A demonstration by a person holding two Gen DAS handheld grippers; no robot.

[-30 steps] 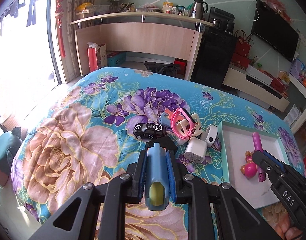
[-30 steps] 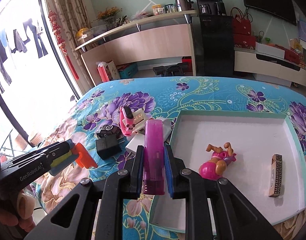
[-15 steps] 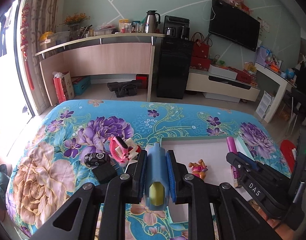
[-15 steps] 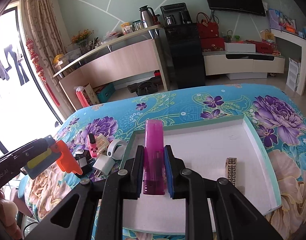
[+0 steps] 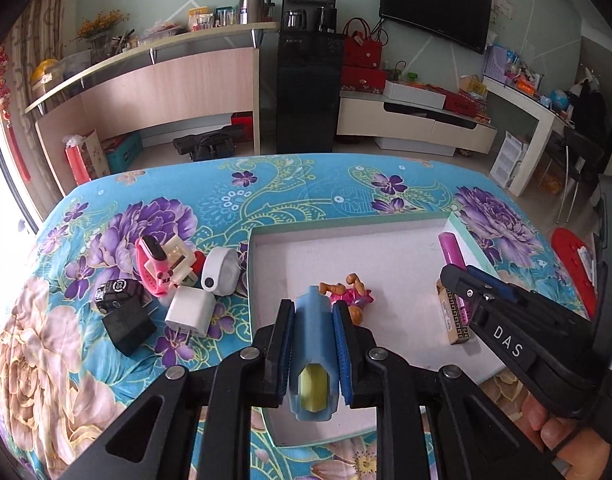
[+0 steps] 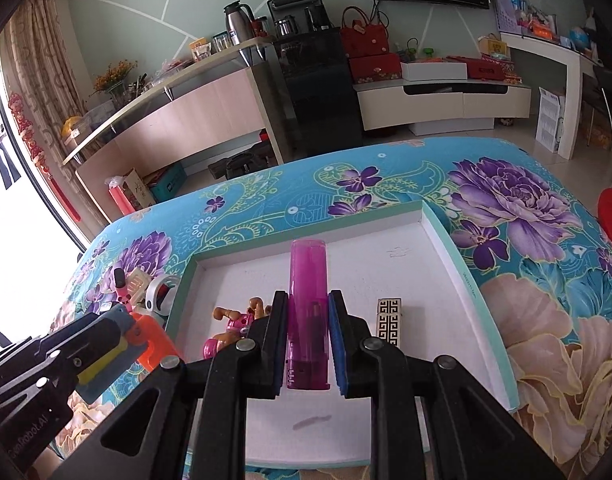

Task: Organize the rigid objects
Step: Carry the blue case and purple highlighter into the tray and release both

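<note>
Two grippers hover over the white tray on the flowered bedspread. The left gripper pinches a blue toy gun with an orange grip; the right gripper pinches a translucent magenta lighter. Inside the tray lie a pink toy figure and a small patterned box. Left of the tray sit a white charger, a black toy car, a black adapter and a pink watch.
</note>
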